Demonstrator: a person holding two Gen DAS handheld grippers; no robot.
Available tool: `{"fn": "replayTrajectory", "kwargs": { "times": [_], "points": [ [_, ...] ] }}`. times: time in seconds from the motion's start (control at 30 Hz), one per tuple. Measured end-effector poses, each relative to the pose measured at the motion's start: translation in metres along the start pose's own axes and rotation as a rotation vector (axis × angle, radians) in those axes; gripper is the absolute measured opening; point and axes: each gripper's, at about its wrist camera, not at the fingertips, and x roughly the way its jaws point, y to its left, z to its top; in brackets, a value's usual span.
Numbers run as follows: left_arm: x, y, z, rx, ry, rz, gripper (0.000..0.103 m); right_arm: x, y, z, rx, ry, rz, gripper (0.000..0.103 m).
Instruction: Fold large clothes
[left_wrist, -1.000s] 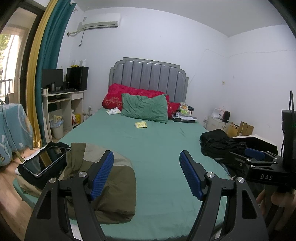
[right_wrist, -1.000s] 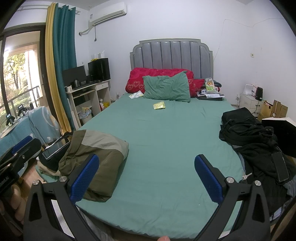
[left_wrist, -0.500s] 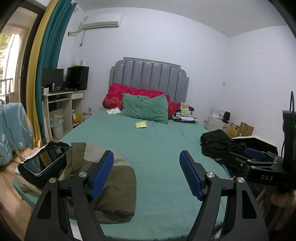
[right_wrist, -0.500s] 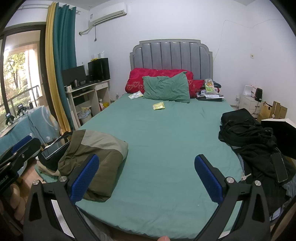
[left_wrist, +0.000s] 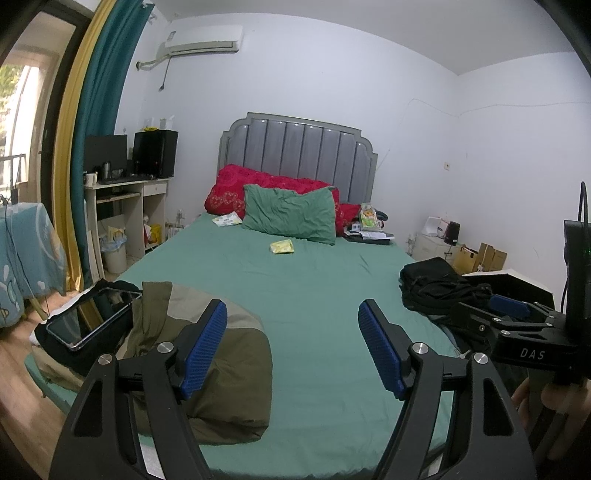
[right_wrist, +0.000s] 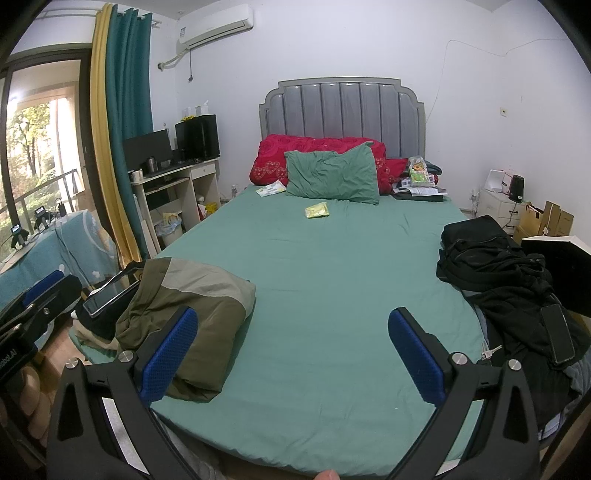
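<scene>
Olive and tan, the folded jacket (right_wrist: 188, 314) lies at the bed's (right_wrist: 314, 280) near corner, around eight o'clock in my right view, its long axis running from seven toward one o'clock. My left gripper (left_wrist: 291, 343) and right gripper (right_wrist: 291, 347) both gape wide above the sheet, holding nothing. Against a second ago, nothing has shifted.

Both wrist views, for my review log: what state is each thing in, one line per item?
Left tongs: open, empty, above the bed's foot.
Right tongs: open, empty.
Olive jacket: folded bundle at the bed's near left corner.
Black clothes: unfolded heap at the bed's right edge.
Tablet: screen dark, lying on clothing beside the jacket.
Phone: screen dark, lying on the black clothes.
Green pillow: propped against the red pillows.
</scene>
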Motion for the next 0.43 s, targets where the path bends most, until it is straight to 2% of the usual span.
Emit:
{"fn": "replayTrajectory", "kwargs": {
  "times": [0.43],
  "points": [
    [0.0017,-0.0058,-0.0068,-0.005,0.010,0.008,0.077,0.0022,-0.0018,-0.0002,-0.004,0.005,-0.001,0.102]
  ]
}}
